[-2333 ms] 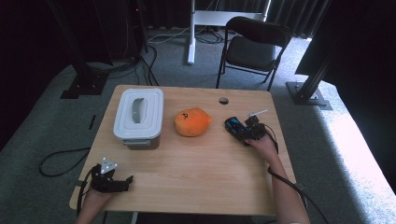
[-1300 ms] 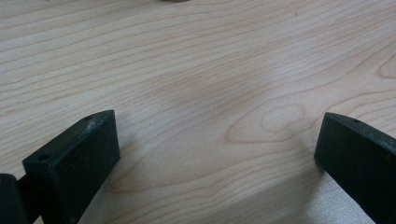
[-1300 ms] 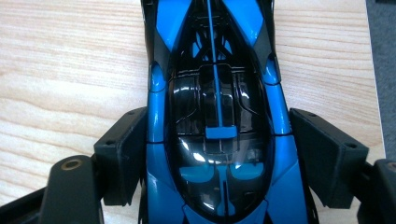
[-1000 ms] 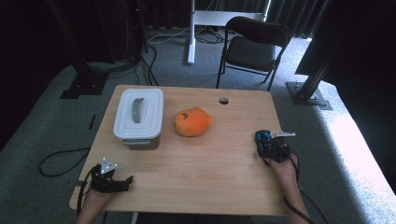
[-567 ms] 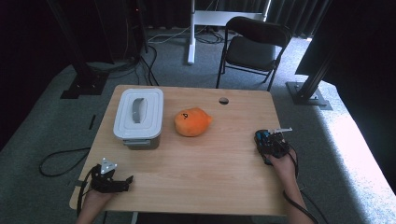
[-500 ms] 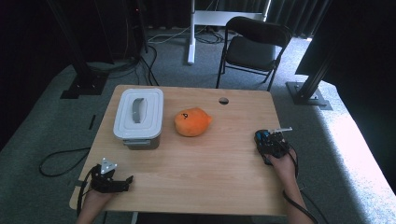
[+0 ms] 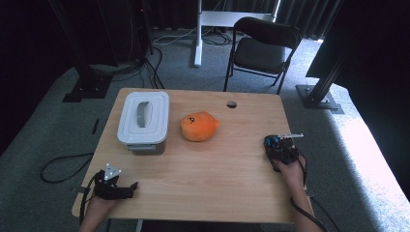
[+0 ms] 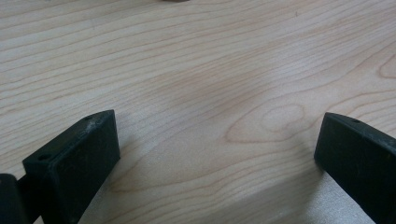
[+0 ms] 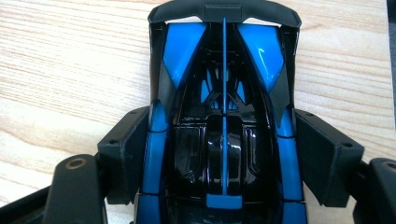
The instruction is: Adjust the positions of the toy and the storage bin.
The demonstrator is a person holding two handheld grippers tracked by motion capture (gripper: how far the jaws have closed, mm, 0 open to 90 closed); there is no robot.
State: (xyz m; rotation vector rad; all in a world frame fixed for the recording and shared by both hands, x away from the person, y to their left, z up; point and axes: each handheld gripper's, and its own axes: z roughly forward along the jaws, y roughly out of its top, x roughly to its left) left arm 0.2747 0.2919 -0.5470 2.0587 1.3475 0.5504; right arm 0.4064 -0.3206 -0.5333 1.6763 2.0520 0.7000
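Note:
A blue and black toy car (image 9: pixel 224 93) sits on the wooden table (image 7: pixel 203 179) near its right edge, nose pointing away from me. My right gripper (image 9: pixel 225 149) straddles the car's rear; its jaws have just been closing and both pads (image 9: pixel 327 158) now press the car's sides. In the high view the right gripper (image 7: pixel 279 147) and the toy car (image 7: pixel 272 142) are well right of the orange plush (image 7: pixel 199 126). My left gripper (image 7: pixel 128 188) rests at the front left corner, open, with bare wood between its jaws in the left gripper view (image 8: pixel 217 154).
A white lidded container (image 7: pixel 143 121) stands at the back left, beside the orange plush. A cable hole (image 7: pixel 231 104) sits near the far edge. A black chair (image 7: pixel 263 48) and stand legs are behind the table. Bare wood stretches between the two hands.
The right hand and the blue car have moved from beside the orange plush to the table's right edge, then stayed there. The left hand has not moved.

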